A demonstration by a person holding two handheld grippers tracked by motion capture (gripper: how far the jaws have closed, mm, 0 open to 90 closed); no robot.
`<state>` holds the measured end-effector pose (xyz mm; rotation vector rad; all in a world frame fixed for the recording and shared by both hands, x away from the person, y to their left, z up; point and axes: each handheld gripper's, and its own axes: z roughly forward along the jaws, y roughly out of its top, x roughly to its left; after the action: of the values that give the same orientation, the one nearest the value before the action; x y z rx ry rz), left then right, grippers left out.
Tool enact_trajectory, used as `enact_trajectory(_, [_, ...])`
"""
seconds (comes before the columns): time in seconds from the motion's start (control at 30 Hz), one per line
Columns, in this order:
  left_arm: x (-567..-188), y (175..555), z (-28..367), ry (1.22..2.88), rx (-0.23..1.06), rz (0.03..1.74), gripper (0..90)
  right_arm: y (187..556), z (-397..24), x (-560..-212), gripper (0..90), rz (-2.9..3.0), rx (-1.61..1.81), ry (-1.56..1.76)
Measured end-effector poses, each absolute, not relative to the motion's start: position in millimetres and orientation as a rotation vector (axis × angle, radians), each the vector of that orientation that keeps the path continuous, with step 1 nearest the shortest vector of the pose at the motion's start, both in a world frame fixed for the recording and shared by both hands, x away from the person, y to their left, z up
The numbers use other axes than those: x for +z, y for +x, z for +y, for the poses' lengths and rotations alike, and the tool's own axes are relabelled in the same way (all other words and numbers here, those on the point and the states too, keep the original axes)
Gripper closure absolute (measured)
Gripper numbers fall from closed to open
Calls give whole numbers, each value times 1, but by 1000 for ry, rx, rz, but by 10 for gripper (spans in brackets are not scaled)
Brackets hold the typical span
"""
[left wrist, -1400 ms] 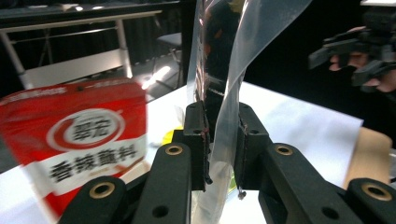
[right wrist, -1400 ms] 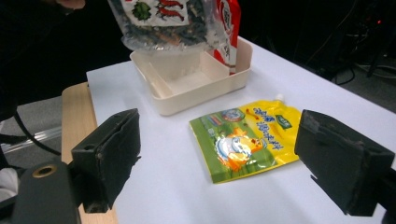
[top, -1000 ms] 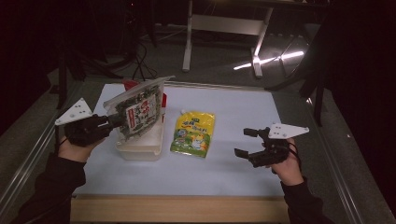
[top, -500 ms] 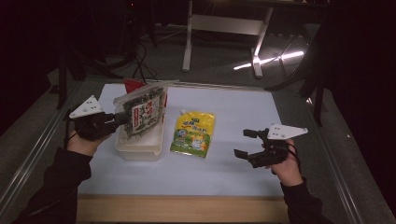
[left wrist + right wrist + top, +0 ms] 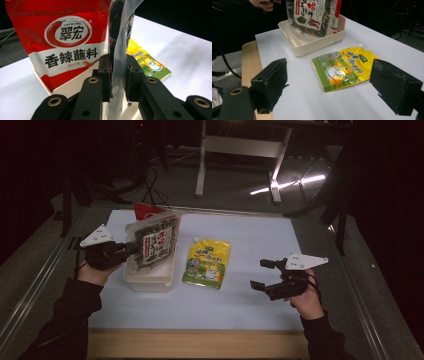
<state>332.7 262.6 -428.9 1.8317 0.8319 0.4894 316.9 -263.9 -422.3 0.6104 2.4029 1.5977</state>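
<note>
Clamping seaweed bag [image 5: 151, 242] upright in tray [image 5: 150, 279], left gripper [image 5: 117, 72].

Glossy clear-plastic seaweed bag [image 5: 151, 241] in a matt plastic tub [image 5: 150, 279].

Clear seaweed bag [image 5: 151, 242] with dark green contents and a white-and-red label; red pouch [image 5: 63, 37] with a white band and black lettering; yellow-green pouch [image 5: 344, 67] with a cartoon chick; cream tray [image 5: 312, 45]; white table [image 5: 260, 305]; black grippers.
</note>
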Motion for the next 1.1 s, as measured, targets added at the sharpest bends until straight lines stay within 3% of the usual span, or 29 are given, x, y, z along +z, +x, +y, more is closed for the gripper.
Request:
enact_trajectory(0.7, [-468,336,293,1702,415,902,790,316,-262,-425,145,2415,1571,603])
enact_trajectory(1.1, [-467,334,291,1716,454,945,768,315,-261,-424,145,2415,1568,599])
